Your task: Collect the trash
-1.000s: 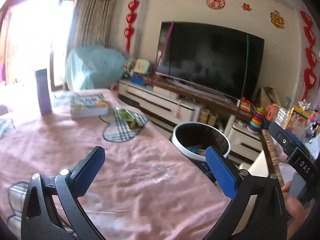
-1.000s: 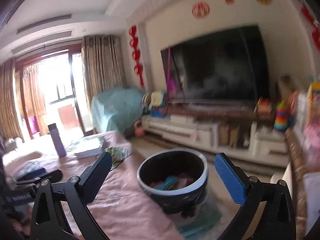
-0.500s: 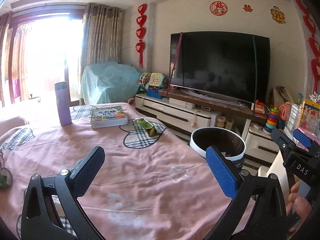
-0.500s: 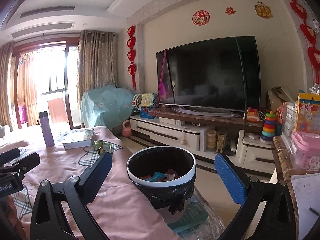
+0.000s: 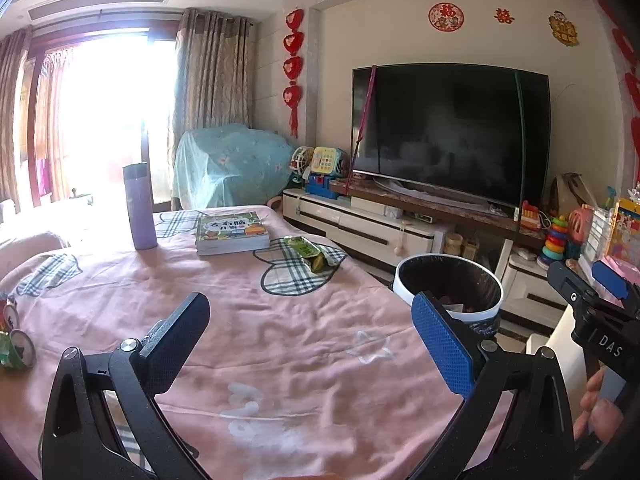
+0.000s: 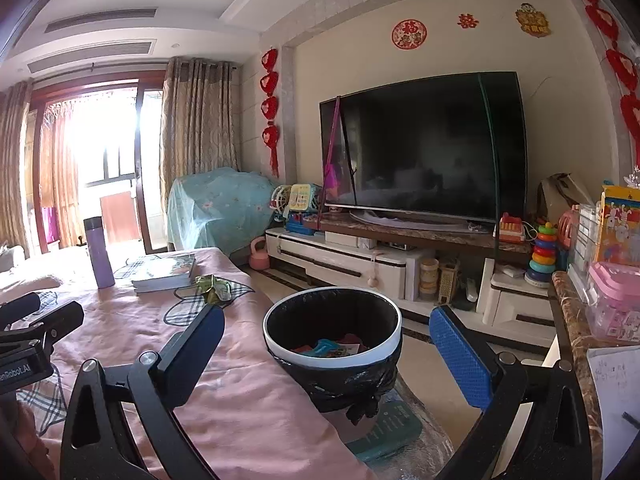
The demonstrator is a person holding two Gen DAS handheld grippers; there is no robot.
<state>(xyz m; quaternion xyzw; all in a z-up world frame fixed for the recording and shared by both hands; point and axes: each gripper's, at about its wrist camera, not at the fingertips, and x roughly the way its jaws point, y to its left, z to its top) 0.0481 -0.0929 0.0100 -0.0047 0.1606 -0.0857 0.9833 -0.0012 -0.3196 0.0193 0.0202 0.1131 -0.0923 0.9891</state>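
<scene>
With both the left claw (image 5: 310, 340) and right claw (image 6: 326, 344) wide and empty, advance the left claw low across the desk (image 5: 240, 344) to the green wrapper (image 5: 310, 252) just right of the book (image 5: 231, 232), gripping it before swinging to the bin (image 6: 332, 340).

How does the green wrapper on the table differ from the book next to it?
The green wrapper is crumpled and irregular; the book is flat and rectangular. The wrapper lies on a plaid heart patch nearer the trash bin; the book sits farther back, close to the purple bottle. The wrapper looks smaller than the book. Both rest on the pink tablecloth, untouched by either gripper.
</scene>
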